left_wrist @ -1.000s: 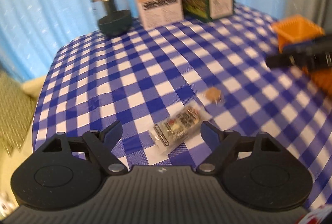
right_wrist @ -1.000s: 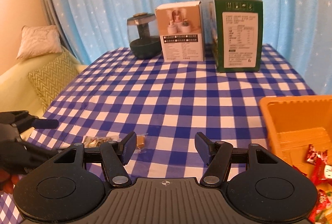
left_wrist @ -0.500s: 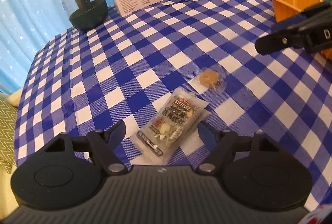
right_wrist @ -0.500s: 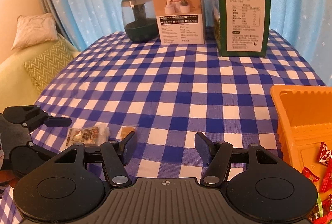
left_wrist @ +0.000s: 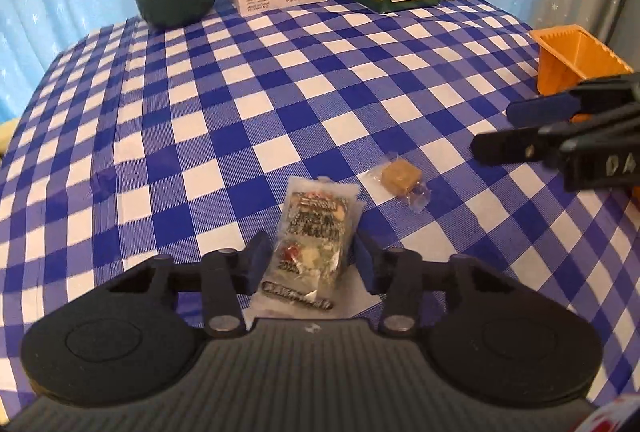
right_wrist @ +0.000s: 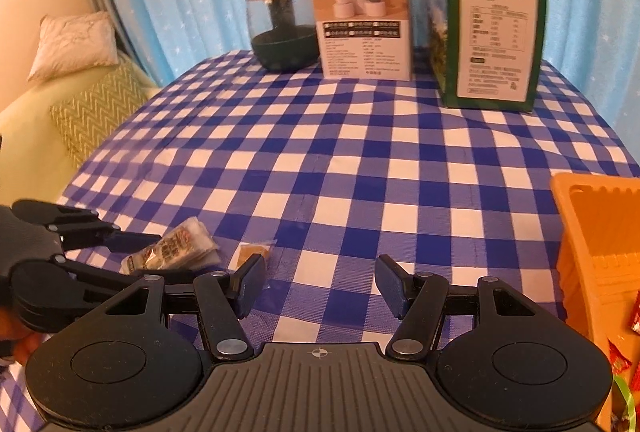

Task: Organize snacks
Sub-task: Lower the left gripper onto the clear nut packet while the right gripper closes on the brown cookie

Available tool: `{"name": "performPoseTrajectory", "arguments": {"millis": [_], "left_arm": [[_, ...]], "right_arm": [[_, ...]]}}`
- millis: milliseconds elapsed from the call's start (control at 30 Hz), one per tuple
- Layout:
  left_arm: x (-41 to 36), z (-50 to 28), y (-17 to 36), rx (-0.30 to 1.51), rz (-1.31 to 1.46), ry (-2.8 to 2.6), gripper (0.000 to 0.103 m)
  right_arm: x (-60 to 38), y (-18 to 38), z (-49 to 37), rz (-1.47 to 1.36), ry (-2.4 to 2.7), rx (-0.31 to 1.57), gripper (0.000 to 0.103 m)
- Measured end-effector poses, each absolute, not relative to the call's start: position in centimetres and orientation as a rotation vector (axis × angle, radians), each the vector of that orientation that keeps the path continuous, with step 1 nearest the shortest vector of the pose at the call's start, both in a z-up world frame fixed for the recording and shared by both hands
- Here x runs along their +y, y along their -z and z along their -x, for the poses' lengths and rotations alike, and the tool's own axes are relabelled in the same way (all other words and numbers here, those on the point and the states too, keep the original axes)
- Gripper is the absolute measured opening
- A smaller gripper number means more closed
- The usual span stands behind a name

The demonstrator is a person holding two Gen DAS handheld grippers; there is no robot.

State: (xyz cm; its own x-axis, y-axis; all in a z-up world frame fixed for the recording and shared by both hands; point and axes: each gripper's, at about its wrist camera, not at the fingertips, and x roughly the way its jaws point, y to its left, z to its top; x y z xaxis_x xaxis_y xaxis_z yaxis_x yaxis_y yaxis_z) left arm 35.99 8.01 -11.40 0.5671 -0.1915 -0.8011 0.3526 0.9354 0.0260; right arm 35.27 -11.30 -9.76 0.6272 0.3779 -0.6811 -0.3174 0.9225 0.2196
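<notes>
A clear snack packet [left_wrist: 310, 244] of mixed nuts lies on the blue checked tablecloth [left_wrist: 240, 104]. My left gripper [left_wrist: 312, 262] has it between its pads; the jaws are closing and both pads touch the packet's sides. The packet [right_wrist: 172, 252] and the left gripper [right_wrist: 176, 257] also show at the lower left in the right wrist view. A small brown wrapped candy [left_wrist: 401, 176] lies just right of the packet. My right gripper [right_wrist: 320, 284] hangs open over the cloth, holding nothing, with the candy [right_wrist: 252, 253] just beyond its left fingertip.
An orange basket [right_wrist: 580, 232] with red-wrapped snacks [right_wrist: 636, 316] stands at the right edge. At the table's back stand a dark glass jar [right_wrist: 280, 28], a white box [right_wrist: 360, 20] and a green box [right_wrist: 496, 36]. A sofa with cushions [right_wrist: 80, 104] lies left.
My left gripper came down over the snack packet and its jaws narrowed from wide apart to touching it. The right gripper sank lower and nearer the candy, still open.
</notes>
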Motion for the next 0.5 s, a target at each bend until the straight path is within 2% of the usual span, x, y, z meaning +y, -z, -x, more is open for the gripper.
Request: {"name": "performPoseTrajectory", "arguments": {"millis": [167,233,500], "left_arm": [[9.1,-36.3,11.3,0.933,-0.117,0.212,0.035],[9.4,-36.4,11.2,0.936,-0.099,0.19,0.035],[9.5,-36.2,11.3,0.919,-0.102,0.187,0.036]], "right_arm": [[-9.9,10.7,-35.4,-0.023,-0.45,0.802,0.06],[-9.4,10.9,-35.5,-0.023,-0.466,0.806,0.052],[-7.1,11.5,-36.7,-0.056,-0.492,0.829,0.039]]}}
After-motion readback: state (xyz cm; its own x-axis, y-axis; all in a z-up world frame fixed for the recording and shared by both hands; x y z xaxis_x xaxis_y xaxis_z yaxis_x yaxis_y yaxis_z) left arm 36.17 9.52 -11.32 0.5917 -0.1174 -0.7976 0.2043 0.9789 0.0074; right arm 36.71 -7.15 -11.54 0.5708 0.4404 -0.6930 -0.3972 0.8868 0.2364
